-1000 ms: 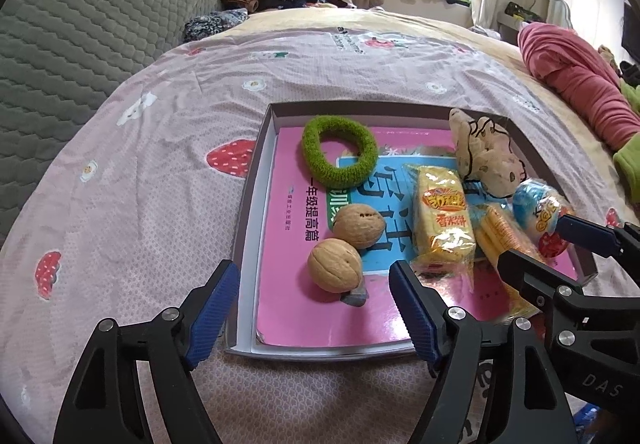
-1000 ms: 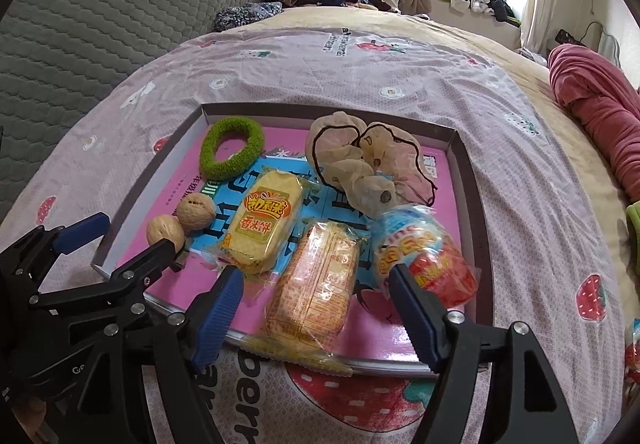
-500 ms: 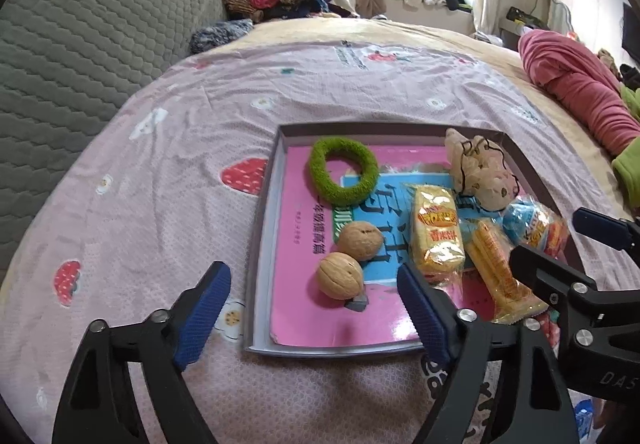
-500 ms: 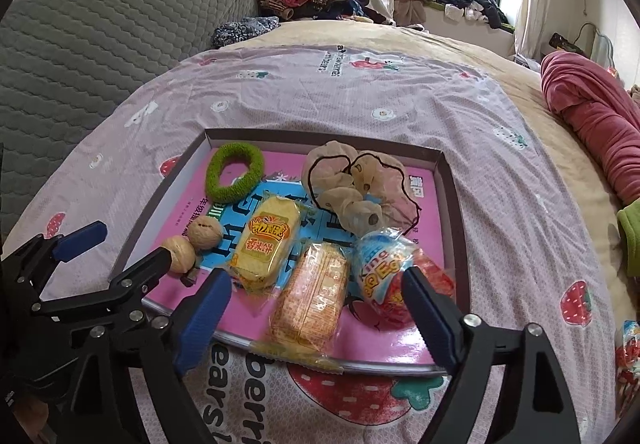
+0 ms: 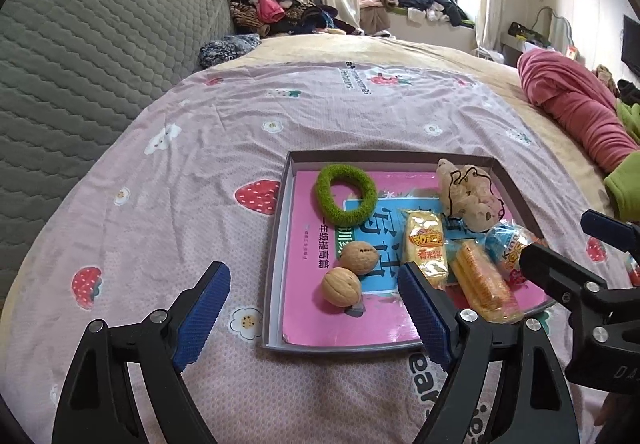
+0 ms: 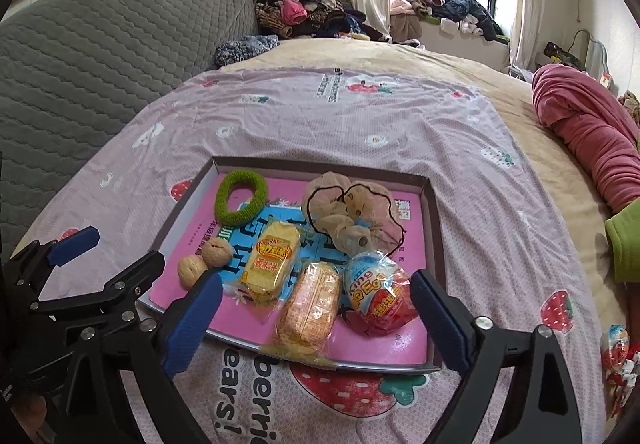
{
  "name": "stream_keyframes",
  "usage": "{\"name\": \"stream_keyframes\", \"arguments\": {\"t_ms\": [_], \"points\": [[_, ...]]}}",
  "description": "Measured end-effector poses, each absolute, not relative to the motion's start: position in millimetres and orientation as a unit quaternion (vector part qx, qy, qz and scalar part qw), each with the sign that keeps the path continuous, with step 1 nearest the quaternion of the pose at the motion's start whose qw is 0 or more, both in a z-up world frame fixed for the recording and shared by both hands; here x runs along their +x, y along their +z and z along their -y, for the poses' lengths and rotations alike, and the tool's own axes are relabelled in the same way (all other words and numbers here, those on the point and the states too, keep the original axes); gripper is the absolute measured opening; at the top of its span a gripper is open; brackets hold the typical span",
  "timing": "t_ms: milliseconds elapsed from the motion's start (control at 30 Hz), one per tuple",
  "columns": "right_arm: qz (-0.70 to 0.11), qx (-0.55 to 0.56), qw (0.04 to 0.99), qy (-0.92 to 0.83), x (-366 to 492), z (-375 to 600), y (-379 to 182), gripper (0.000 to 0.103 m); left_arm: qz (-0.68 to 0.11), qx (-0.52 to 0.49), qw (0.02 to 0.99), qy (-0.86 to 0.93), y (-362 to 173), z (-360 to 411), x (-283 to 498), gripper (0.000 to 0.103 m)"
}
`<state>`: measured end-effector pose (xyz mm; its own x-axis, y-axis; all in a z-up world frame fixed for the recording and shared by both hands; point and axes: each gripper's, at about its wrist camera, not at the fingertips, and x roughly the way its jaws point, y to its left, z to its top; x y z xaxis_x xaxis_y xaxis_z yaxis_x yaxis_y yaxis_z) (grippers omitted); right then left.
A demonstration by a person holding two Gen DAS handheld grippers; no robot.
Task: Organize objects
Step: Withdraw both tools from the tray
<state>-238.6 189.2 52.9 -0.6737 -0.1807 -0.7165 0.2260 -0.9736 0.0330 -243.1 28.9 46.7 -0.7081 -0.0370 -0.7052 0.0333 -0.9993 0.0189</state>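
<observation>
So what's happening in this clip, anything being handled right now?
Nothing is held. A person's left gripper and right gripper hover open and empty above the near edge of a shallow box on the bed; the right jaws have just been opening. In the box, on a pink book, lie a green ring, two walnuts, two snack packs, a wrapped toy egg and a beige scrunchie.
</observation>
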Motion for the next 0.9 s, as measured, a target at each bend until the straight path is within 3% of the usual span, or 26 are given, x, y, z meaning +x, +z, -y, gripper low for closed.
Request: {"name": "stream_keyframes", "arguments": {"t_ms": [900], "points": [[-0.028, 0.332, 0.106, -0.937, -187, -201, 114, 0.102, 0.009, 0.340, 0.041, -0.939, 106, -32, -184, 0.087]]}}
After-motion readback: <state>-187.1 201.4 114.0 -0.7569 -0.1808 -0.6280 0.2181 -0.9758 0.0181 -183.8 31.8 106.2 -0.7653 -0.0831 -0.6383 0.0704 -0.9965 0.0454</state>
